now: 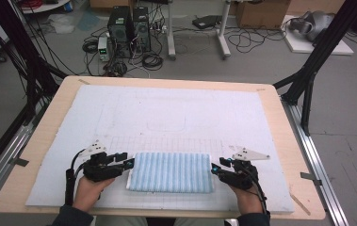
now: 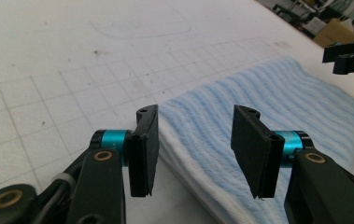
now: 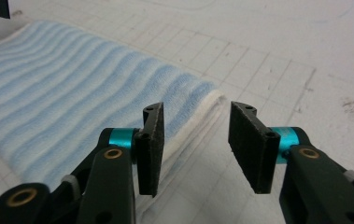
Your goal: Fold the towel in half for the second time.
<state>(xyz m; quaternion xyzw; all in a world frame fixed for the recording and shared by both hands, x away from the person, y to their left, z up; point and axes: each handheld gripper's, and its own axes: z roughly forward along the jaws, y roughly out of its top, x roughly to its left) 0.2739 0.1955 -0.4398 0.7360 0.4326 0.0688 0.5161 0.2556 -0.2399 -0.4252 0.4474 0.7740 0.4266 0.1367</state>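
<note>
Hands come in from the bottom edge of the high view, one at either short end of a folded blue-and-white striped towel (image 1: 171,172) that lies flat in the lower middle of the frame. The towel rests on a white gridded mat (image 1: 166,113) covering the wooden desk (image 1: 49,127). At lower left, the left hand (image 1: 87,190) holds the left gripper (image 1: 130,163) low and nearly level, tips pointing right at the towel's left edge. At lower right, the right hand (image 1: 246,197) holds the right gripper (image 1: 214,168) the same way, tips pointing left at the towel's right edge. Both forearms run up from the bottom, wrists straight. Computer towers (image 1: 129,30) and cables sit on the floor at the top of the frame.

From the left gripper view, the left gripper (image 2: 195,149) stands open, its two black pads apart with nothing pressed between them. The towel (image 2: 277,107) fills the middle and right of the frame, and its near corner lies under the gap. The right gripper (image 2: 352,58) shows at the upper right edge.

From the right gripper view, the right gripper (image 3: 195,149) is likewise open, its pads clear of the cloth. The towel (image 3: 72,102) spreads across the left half, its white folded edge running down into the gap between the jaws, with bare mat (image 3: 305,56) on the right.
</note>
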